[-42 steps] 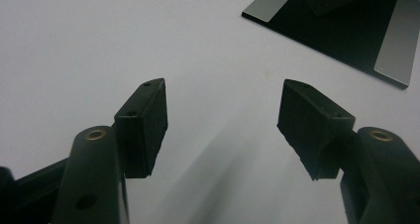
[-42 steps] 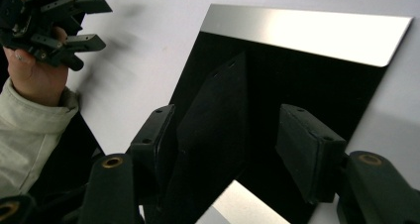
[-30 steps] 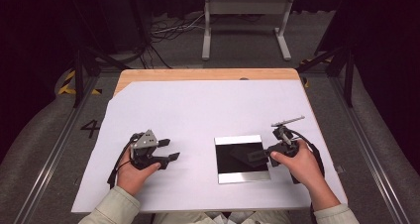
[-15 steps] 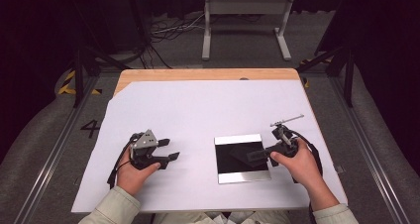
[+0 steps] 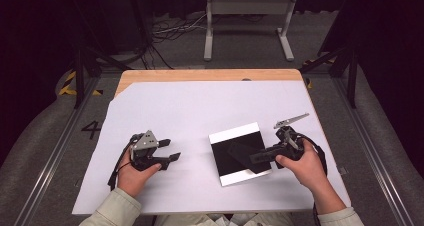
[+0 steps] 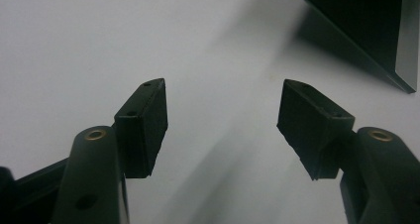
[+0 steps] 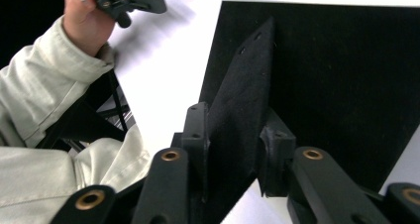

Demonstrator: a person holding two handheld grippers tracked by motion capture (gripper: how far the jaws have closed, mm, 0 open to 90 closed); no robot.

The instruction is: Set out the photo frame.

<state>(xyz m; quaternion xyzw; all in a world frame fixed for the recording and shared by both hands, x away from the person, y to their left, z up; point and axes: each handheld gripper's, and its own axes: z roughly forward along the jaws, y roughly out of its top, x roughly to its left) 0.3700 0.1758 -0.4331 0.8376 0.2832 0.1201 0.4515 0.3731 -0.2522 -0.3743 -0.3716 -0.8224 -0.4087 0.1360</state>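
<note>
- My right gripper point(image 7: 233, 149) is clamped on a thin black plate point(image 7: 245, 100), holding it on edge over the black-and-white board point(image 5: 240, 153), probably so it can be laid flat on the dark panel.
- In the high view that plate point(image 5: 245, 155) hangs above the board's black middle, near the table's front right.
- The board lies flat on the white table cover point(image 5: 200, 106), its white strips at the near and far ends.
- My left gripper point(image 5: 159, 151) rests on the cover, jaws spread, nothing between them — parked clear, I'd say, ready to help.
- From its own camera the left gripper point(image 6: 220, 122) looks toward the board's corner point(image 6: 366, 35), well apart.
</note>
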